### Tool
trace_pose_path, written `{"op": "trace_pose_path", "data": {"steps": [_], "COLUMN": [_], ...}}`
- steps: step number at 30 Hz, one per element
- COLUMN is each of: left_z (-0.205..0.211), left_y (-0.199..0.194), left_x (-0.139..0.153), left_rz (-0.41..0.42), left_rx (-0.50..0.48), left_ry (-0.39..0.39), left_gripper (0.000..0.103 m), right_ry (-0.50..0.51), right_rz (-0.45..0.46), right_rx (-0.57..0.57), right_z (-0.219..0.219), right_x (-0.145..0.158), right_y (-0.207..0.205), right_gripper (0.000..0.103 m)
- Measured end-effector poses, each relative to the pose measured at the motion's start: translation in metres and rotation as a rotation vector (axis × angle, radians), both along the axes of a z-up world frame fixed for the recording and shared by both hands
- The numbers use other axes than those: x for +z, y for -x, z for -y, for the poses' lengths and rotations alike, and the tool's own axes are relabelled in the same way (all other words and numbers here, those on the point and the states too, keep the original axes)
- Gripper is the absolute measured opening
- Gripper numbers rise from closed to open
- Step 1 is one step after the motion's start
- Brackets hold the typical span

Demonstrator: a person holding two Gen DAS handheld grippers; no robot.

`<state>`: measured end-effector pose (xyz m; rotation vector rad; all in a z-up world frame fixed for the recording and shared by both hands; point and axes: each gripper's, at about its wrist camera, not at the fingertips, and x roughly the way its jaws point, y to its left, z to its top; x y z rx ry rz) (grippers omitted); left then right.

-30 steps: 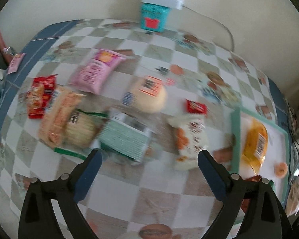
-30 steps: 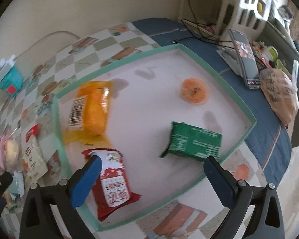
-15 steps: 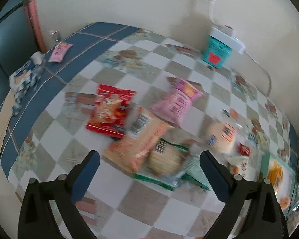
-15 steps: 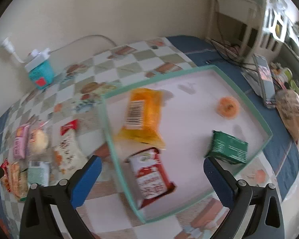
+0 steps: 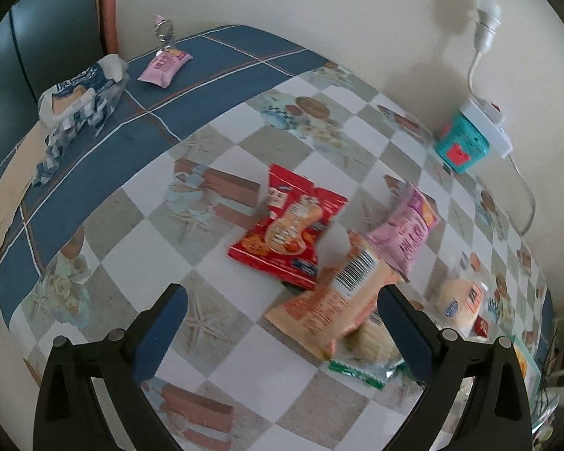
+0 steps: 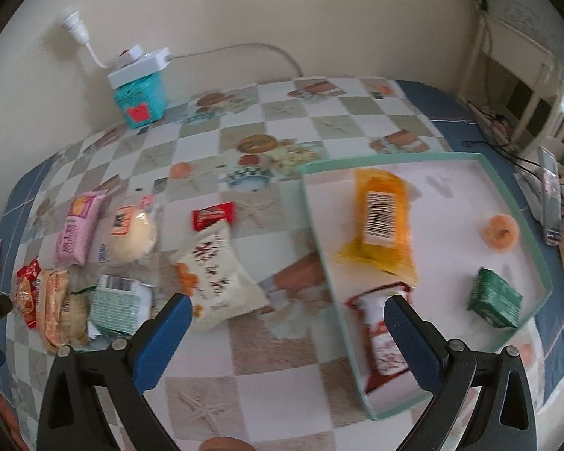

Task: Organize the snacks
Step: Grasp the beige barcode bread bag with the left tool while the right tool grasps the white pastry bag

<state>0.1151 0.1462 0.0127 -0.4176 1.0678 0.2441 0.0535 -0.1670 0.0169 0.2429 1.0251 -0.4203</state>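
The left black hand-held gripper with blue finger pads (image 5: 282,323) hangs above the tabletop (image 5: 214,342), jaws spread wide and empty; the matching right hand-held gripper (image 6: 287,334) is likewise wide apart, gripping nothing

Four snacks lie in the tray (image 6: 515,195); others scatter the checkered tablecloth (image 6: 282,353).

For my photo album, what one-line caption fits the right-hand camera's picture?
Open right gripper hovers over a checkered table: four snacks sit in the green-rimmed tray, more wait loose beside it.
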Motion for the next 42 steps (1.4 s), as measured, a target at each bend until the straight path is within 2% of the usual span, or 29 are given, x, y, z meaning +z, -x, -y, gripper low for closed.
{"op": "trace_pose_path", "data": {"steps": [7, 11, 14, 18, 24, 27, 31, 32, 34, 39, 41, 42], "left_z": [-0.010, 0.004, 0.015, 0.025, 0.043, 0.045, 0.048, 0.050, 0.054, 0.056, 0.055, 0.054], "left_y": [-0.007, -0.016, -0.021, -0.028, -0.037, -0.039, -0.041, -0.042, -0.043, -0.043, -0.043, -0.043], "left_x": [-0.012, -0.016, -0.018, -0.020, -0.034, -0.039, -0.042, -0.042, -0.042, -0.045, -0.045, -0.045], "left_rz": [-0.013, -0.034, -0.043, -0.038, -0.080, -0.090, -0.093, -0.094, -0.092, -0.110, -0.112, -0.111], "left_rx": [0.001, -0.062, -0.070, -0.081, -0.125, -0.126, -0.138, -0.148, -0.166, -0.175, -0.170, -0.168], "left_ry": [0.023, 0.019, -0.018, -0.003, -0.020, -0.030, -0.026, -0.037, -0.038, -0.028, -0.027, -0.019], "left_gripper": [0.101, 0.101, 0.101, 0.101, 0.097, 0.086, 0.086, 0.085, 0.076, 0.068, 0.064, 0.060], "right_ry": [-0.037, -0.063, -0.084, -0.099, -0.038, -0.027, -0.021, -0.024, -0.023, -0.018, -0.015, -0.013], "right_rz": [-0.028, -0.046, -0.066, -0.082, -0.112, -0.110, -0.117, -0.116, -0.117, -0.104, -0.096, -0.094], "right_rx": [0.035, 0.044, 0.045, 0.055, 0.123, 0.152, 0.166, 0.169, 0.177, 0.198, 0.202, 0.207], "right_z": [-0.010, -0.008, -0.003, 0.001, -0.014, -0.020, -0.022, -0.022, -0.023, -0.027, -0.028, -0.028], "right_x": [-0.011, -0.019, -0.028, -0.039, -0.052, -0.056, -0.061, -0.062, -0.064, -0.064, -0.063, -0.062], "right_y": [-0.021, -0.032, -0.038, -0.044, -0.053, -0.055, -0.057, -0.057, -0.059, -0.060, -0.060, -0.060], "right_gripper": [0.103, 0.103, 0.103, 0.103, 0.101, 0.098, 0.094, 0.090, 0.083, 0.079, 0.068, 0.067]}}
